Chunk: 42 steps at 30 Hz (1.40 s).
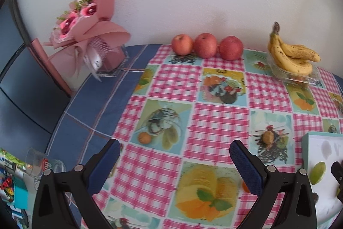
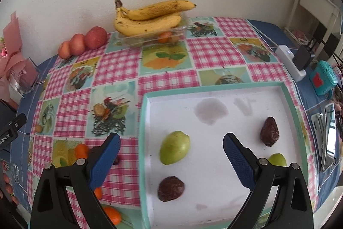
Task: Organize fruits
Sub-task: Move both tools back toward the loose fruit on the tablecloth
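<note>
Pink bouquet (image 1: 85, 20), drinking glass (image 1: 40, 164), white charger (image 2: 291, 63), teal box (image 2: 323, 78)

Left gripper (image 1: 174, 166): black plastic frame, lower frame, two fingers (image 1: 246, 166) with dark blue textured pads, silver screws at the pivots. Right gripper (image 2: 171, 162): same build, black arms, blue dimpled fingers (image 2: 236, 159), round silver screws.

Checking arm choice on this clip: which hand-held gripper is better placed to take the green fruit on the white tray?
Right. Its hand-held gripper is open directly over the tray, green fruit between its fingers.
</note>
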Tool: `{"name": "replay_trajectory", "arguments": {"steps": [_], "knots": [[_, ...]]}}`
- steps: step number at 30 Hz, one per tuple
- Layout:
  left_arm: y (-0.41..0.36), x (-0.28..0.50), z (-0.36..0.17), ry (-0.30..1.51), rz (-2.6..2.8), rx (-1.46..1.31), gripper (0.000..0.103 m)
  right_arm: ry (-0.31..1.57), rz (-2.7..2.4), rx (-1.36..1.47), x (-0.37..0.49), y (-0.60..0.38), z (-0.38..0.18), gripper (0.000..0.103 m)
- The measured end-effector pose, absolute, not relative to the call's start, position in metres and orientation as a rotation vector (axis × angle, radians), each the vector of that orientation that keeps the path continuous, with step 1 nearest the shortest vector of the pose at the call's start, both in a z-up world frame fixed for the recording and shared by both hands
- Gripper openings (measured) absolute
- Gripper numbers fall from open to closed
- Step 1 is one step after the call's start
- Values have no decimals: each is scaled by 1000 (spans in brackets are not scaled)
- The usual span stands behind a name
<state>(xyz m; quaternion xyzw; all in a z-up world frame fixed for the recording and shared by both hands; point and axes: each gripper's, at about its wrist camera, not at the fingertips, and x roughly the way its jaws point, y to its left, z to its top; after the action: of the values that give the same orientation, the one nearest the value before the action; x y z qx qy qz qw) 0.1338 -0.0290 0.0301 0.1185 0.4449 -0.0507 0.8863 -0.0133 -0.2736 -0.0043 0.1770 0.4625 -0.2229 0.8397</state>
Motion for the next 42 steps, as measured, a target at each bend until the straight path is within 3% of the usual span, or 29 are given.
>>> {"name": "replay_trajectory", "arguments": {"steps": [12, 22, 25, 42], "knots": [[22, 144, 40, 938, -38, 124, 103, 938, -320, 394, 18, -225, 2, 97], [14, 147, 33, 989, -109, 90, 103, 967, -268, 385, 33, -201, -8, 95], [11, 150, 24, 1013, -113, 91, 103, 987, -264, 392, 36, -201, -15, 85], [47, 199, -51, 1186, -81, -37, 102, 1124, -264, 441, 46, -199, -63, 85]]}}
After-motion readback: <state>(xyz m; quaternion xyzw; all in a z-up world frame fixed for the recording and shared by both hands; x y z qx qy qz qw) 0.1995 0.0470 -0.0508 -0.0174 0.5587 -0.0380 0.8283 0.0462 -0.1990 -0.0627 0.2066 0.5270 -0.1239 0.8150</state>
